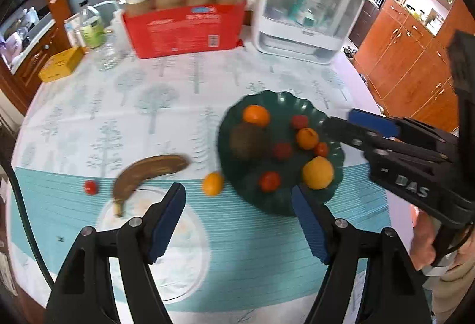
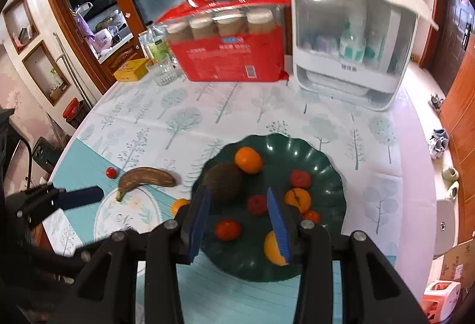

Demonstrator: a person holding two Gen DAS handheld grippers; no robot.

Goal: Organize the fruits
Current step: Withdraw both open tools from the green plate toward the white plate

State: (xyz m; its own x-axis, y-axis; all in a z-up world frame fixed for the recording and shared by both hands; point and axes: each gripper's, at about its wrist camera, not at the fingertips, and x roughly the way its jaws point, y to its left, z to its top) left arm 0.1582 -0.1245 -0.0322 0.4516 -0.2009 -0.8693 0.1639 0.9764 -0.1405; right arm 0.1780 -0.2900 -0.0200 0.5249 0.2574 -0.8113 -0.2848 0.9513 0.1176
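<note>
A dark green scalloped plate (image 1: 252,199) (image 2: 326,172) holds several fruits: oranges (image 1: 256,115), red tomatoes (image 1: 269,181) and a brown kiwi (image 1: 249,141) (image 2: 224,181). On the cloth left of it lie a small orange (image 1: 212,184) (image 2: 178,205), a browned banana (image 1: 148,172) (image 2: 145,178) and a red tomato (image 1: 90,187) (image 2: 111,172). My left gripper (image 1: 239,214) is open and empty, above the cloth near the small orange. My right gripper (image 2: 239,223) is open and empty over the plate; it shows in the left wrist view (image 1: 350,128).
A red box of jars (image 1: 184,24) (image 2: 231,48), a white appliance (image 1: 308,6) (image 2: 350,48), a yellow box (image 1: 61,64), a glass (image 2: 164,71) and bottles stand at the table's back. Wooden cabinets (image 1: 409,63) are to the right.
</note>
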